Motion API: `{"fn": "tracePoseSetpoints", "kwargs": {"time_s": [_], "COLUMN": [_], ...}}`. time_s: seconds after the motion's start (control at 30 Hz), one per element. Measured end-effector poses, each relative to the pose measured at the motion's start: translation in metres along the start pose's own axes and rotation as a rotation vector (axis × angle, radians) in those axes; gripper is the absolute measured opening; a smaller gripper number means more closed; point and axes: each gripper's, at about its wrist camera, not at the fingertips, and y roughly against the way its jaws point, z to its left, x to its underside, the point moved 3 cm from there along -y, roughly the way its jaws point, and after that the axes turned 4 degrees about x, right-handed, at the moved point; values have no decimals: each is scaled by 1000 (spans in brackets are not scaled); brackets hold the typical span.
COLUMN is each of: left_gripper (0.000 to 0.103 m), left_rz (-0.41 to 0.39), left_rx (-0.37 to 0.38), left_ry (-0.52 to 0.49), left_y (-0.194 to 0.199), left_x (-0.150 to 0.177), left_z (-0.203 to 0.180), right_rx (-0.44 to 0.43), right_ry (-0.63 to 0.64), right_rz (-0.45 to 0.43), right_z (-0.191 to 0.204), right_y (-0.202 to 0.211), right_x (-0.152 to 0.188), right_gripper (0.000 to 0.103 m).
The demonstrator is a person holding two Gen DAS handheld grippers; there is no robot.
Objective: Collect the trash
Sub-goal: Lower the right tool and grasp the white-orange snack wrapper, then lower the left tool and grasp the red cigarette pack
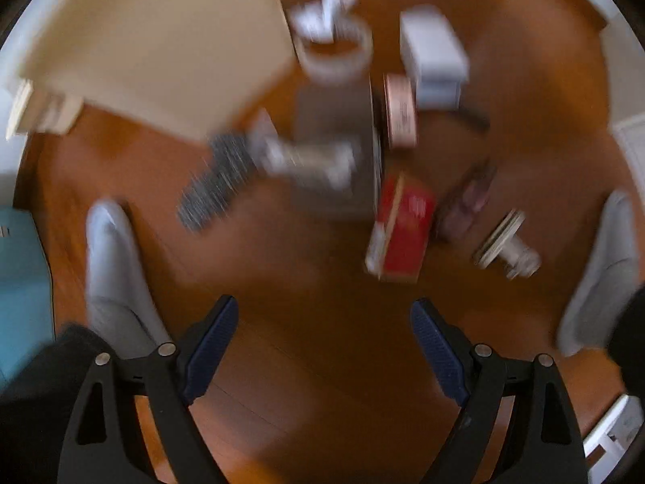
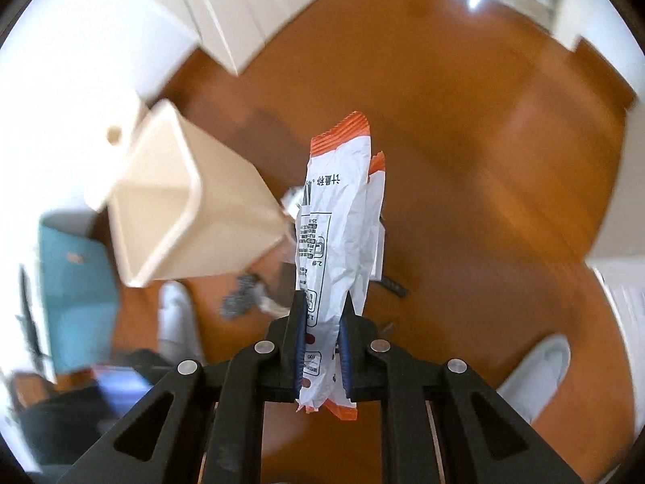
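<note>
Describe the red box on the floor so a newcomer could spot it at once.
Start at the tall beige bin on the wooden floor. Past the grey mat beside it lies the red box, nearest the camera. It is the only bright red item among pale litter.

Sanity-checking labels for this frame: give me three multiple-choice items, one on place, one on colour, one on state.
1. In the right wrist view, where is the open beige plastic bin relative to the crinkled white wrapper with orange ends?
A left
B right
C behind it

2. What colour is the flat cardboard box on the wooden floor?
A green
B red
C black

3. What state are the right tongs in?
A open, empty
B shut on the wrapper
C shut, empty

Answers:
1 A, the bin sits left of the wrapper.
2 B, its face is red.
3 B, both pads press the wrapper.
</note>
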Motion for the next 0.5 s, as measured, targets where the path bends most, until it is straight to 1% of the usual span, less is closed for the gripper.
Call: {"fn": "tracePoseSetpoints", "kwargs": {"time_s": [0.03, 0.07, 0.1, 0.17, 0.2, 0.27, 0.37, 0.4, 0.43, 0.5], "left_gripper": [88, 88, 88, 88, 88, 88, 88, 88, 88, 88], "left_rz": [35, 67, 75, 41, 18, -1, -34, -46, -64, -91], "left_rx": [-33, -49, -60, -120, -173, -226, -275, -285, -289, -272], "left_ry": [17, 24, 15, -28, -61, -114, -185, -193, -187, -159], "left_y": [-18, -33, -43, -52, -58, -67, -80, -81, -81, -83], "left_x": [7, 12, 15, 13, 9, 7, 7, 6, 3, -3], "left_z": [-7, -15, -21, -28, -32, -38, -54, -58, -60, -65], "right_rx": [-33, -74, -103, -128, -130, -139, -134, -127, -125, -132], "right_ry": [-28, -61, -77, -74, -72, -99, -117, -123, -130, -152], "right_rz": [-31, -60, -79, -107, -107, -95, -67, -54, -40, -18], "right_z": [-3, -7, -9, -12, -16, -29, -42, -47, -49, -55], "right_y": [18, 32, 40, 51, 55, 53, 44, 40, 36, 33], "right_x": [5, 8, 10, 4, 0, -5, -6, -6, -4, -3], "right_gripper": [16, 16, 16, 16, 16, 16, 16, 16, 16, 16]}}
